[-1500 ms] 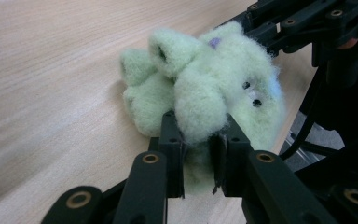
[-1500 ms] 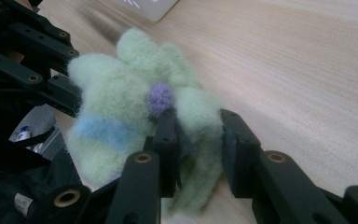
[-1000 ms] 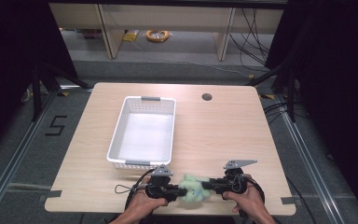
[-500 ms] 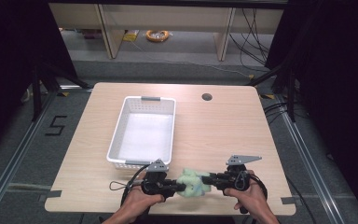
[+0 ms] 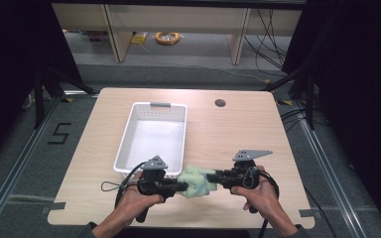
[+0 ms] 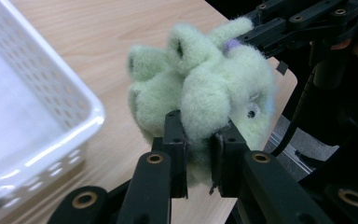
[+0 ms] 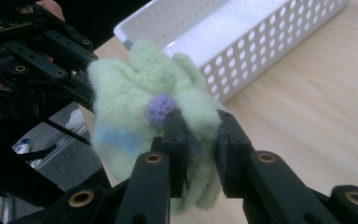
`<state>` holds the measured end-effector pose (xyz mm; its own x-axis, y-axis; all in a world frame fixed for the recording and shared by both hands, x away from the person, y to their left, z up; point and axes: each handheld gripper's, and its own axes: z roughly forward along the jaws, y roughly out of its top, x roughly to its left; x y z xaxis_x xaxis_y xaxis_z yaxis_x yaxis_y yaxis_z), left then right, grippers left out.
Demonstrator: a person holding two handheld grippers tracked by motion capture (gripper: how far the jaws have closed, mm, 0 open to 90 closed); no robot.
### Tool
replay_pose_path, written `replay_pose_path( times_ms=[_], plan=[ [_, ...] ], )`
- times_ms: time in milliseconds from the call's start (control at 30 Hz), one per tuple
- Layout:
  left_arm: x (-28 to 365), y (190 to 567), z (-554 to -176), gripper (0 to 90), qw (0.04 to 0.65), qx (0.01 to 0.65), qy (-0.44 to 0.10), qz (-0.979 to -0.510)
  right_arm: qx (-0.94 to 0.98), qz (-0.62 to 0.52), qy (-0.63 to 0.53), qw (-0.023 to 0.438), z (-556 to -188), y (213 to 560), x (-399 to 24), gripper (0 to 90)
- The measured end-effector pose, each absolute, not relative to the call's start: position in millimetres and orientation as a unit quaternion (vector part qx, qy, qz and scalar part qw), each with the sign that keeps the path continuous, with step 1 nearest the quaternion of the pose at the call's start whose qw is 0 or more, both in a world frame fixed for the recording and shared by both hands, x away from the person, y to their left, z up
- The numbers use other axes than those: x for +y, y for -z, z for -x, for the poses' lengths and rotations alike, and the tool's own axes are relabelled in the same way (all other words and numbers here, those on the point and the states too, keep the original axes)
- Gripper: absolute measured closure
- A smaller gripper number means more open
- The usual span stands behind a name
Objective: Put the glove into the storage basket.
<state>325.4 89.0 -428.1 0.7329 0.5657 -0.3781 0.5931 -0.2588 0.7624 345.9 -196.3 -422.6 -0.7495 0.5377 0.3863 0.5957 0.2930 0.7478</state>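
High view: green plush toy [image 5: 195,179] higher between both tools than before.

Lt green fuzzy toy [image 6: 200,88] – purple dot, blue patch, white basket [image 5: 151,134]

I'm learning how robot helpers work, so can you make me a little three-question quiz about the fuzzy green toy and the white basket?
1. True or false: the fuzzy green toy is lying inside the white basket.
2. How many grippers are clamped on the toy? A) none B) one C) two
3. Fill in: the small round pom-pom on the toy, seen in the right gripper view, is ____ in colour.

Key:
1. False. The toy is outside the basket, near the table's front edge.
2. C. The left gripper and the right gripper each pinch it from opposite sides, jaws pressed into the fluff.
3. Purple.
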Motion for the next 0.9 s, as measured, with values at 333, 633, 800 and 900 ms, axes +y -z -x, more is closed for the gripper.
replay_pose_path(
  times_ms=[333,633,800,900],
  plan=[
    [127.4,408.5,-340.0,77.8,0.490,0.395,-0.005,-0.777,-0.815,0.325,0.479,0.014,-371.0,394.9,-159.4,76.6],
    [162.0,398.3,-358.6,77.7,0.474,0.418,-0.012,-0.775,-0.817,0.326,0.475,0.015,-391.4,385.7,-121.1,76.6],
    [175.0,398.5,-368.4,77.6,0.461,0.437,-0.020,-0.772,-0.822,0.329,0.464,0.017,-407.0,387.0,-101.4,76.6],
    [184.2,400.8,-376.3,77.6,0.455,0.450,-0.022,-0.768,-0.823,0.337,0.457,0.026,-415.9,388.7,-88.0,76.6]
  ],
)
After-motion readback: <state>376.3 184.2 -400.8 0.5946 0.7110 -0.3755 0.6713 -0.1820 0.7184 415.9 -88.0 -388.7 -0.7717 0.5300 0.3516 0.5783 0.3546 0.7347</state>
